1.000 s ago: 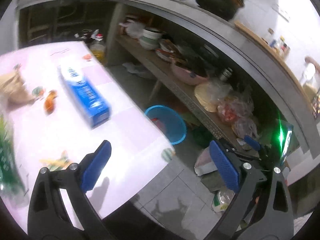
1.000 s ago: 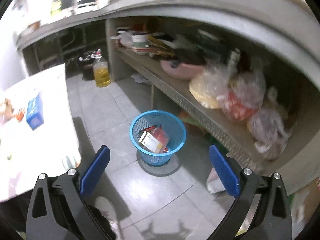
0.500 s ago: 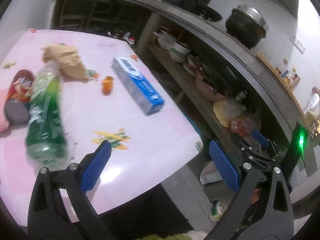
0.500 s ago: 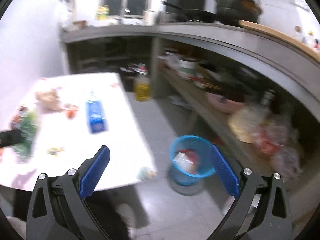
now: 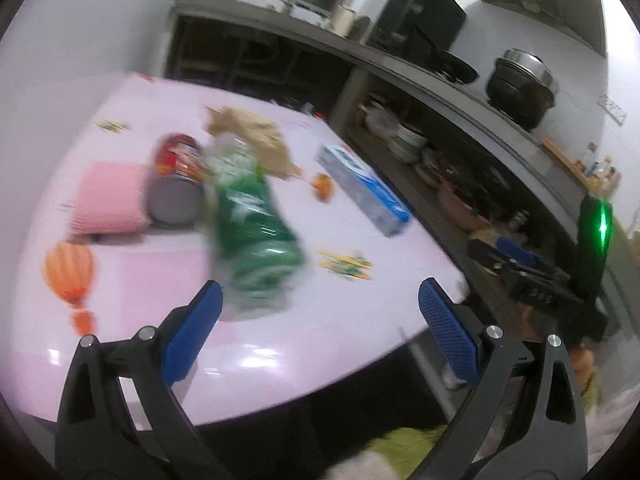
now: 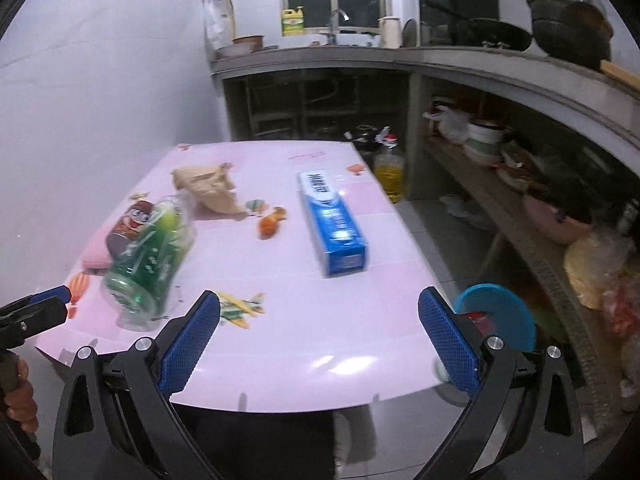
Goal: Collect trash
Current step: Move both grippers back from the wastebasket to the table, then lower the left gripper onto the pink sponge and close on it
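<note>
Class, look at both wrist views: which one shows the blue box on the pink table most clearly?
The right wrist view: the blue box lies sharp and whole on the pink table, its printed top readable. In the left wrist view the same box is motion-blurred and further off to the side.

A green plastic bottle lies on its side on the pink table, touching a tipped red can; beyond them, crumpled brown paper.

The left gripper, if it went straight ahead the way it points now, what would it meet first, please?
Most likely the green bottle, lying on the pink table just beyond the left gripper and a little left of its centre line. The jaws are open and empty. Depth is hard to judge in this blurred view.
</note>
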{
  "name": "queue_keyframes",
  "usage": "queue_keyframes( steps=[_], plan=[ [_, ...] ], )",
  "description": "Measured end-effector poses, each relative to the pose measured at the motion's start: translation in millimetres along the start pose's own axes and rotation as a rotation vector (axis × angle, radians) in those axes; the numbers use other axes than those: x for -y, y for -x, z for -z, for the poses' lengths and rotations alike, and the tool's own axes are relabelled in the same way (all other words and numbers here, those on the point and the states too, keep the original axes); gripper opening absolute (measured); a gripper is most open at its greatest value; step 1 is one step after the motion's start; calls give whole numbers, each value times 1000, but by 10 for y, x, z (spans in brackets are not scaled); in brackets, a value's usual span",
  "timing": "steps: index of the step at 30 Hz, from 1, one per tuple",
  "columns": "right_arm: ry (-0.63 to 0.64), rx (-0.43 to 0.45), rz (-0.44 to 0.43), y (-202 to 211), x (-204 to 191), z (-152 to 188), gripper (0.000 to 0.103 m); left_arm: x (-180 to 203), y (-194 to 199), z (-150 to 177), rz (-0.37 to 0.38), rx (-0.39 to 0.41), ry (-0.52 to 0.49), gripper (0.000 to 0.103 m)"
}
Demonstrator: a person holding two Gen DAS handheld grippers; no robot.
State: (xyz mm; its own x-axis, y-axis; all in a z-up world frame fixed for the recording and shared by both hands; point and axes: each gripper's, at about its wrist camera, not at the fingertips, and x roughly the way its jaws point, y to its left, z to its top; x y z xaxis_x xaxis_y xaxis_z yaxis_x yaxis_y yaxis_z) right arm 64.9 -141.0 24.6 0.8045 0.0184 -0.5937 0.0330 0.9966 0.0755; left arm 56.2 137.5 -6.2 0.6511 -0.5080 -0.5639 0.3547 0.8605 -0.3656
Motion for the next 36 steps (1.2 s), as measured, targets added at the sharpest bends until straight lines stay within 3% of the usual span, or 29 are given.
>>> queue_keyframes(
  steps=[9,12,19,27,33,36],
  plan=[
    [-16,-58,-100,-184,-162,-51,96,-577,1,-287,-258,27,-16,94],
    [-17,-66,-107,-212,-180,-48,96,-833,-139,-377,-320,-7,-12,94],
    [-25,-89,-102,-290,-147,-39,96,-1190,-590,-529,-497,-127,-117,94],
    [-41,-118,-107,-398,-115,-36,96,-1415,-849,-583,-483,-216,-154,94],
    [-34,-126,-106,-444,-135,-46,96,-1531,-892,-591,-458,-229,-102,94],
    [-33,-127,-105,-452,-141,-51,96,-1529,-885,-574,-465,-230,-108,89]
  ],
)
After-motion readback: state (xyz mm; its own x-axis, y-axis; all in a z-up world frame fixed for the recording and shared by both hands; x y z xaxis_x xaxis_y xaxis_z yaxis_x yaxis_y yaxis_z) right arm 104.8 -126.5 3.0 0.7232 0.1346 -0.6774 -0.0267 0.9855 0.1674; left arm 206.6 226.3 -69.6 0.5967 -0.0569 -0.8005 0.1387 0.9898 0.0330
